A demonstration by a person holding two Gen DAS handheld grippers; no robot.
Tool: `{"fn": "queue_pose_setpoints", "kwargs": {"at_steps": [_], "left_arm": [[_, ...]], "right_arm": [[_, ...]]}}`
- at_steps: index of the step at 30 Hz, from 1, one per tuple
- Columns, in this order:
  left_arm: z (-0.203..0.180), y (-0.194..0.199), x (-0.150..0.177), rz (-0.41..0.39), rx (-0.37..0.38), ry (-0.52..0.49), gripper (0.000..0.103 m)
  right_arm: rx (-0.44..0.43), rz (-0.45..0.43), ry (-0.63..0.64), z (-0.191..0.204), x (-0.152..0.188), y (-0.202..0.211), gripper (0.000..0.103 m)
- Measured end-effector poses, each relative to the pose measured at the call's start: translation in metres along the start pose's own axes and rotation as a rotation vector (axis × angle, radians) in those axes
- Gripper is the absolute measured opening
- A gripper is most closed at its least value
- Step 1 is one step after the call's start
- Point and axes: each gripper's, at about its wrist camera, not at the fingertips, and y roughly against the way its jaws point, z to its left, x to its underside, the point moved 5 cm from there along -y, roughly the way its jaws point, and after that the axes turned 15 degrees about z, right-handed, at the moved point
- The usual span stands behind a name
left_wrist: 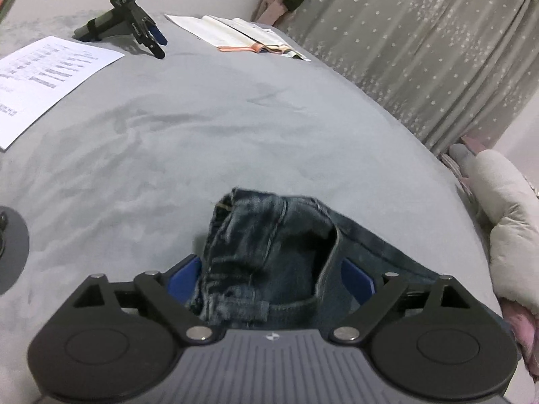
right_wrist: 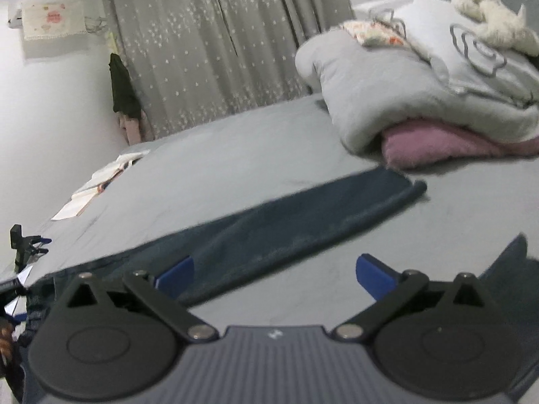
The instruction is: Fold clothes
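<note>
Left wrist view first: the left gripper (left_wrist: 269, 279) has its jaws spread wide, and a bunched end of the jeans (left_wrist: 269, 256), waistband and seams showing, sits right between the blue pads (left_wrist: 183, 281). Neither pad looks pressed into the denim; there is a sliver of gap on each side, so the cloth lies loose between them. The denim occupies the lower centre of the frame and trails off to the right across the grey bedsheet (left_wrist: 202, 128).

Upper left, a printed sheet of paper (left_wrist: 43, 77) lies flat on the bed, with a spare black gripper (left_wrist: 131, 17) on its side just beyond it. An open book (left_wrist: 242, 35) rests at top centre, near the starry grey curtain (left_wrist: 421, 43).

Over to the right wrist view: the right gripper (right_wrist: 274, 277) stands fully spread with nothing between its fingers, only bare bedsheet below. One jeans leg (right_wrist: 303, 222) stretches as a dark band from lower left toward centre right, passing by the left pad (right_wrist: 175, 274); whether that pad touches it, I cannot tell. Another bit of denim peeks in at the lower right edge. Upper right, a folded grey quilt (right_wrist: 404, 91) is piled on a pink blanket (right_wrist: 438, 144), well apart from the jeans.
</note>
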Motion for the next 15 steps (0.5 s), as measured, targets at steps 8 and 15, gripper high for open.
{"fn": "queue_pose_setpoints", "kwargs": {"at_steps": [8,15], "left_arm": [[-0.005,-0.027,-0.011,0.057,-0.018,-0.005,0.094],[-0.012,-0.028,-0.012,0.046,-0.056,-0.070,0.040]], "right_arm": [[0.017,0.041,0.013,-0.009,0.011,-0.017,0.103],[0.011,0.062,0.027,-0.009,0.018,-0.029,0.103]]}}
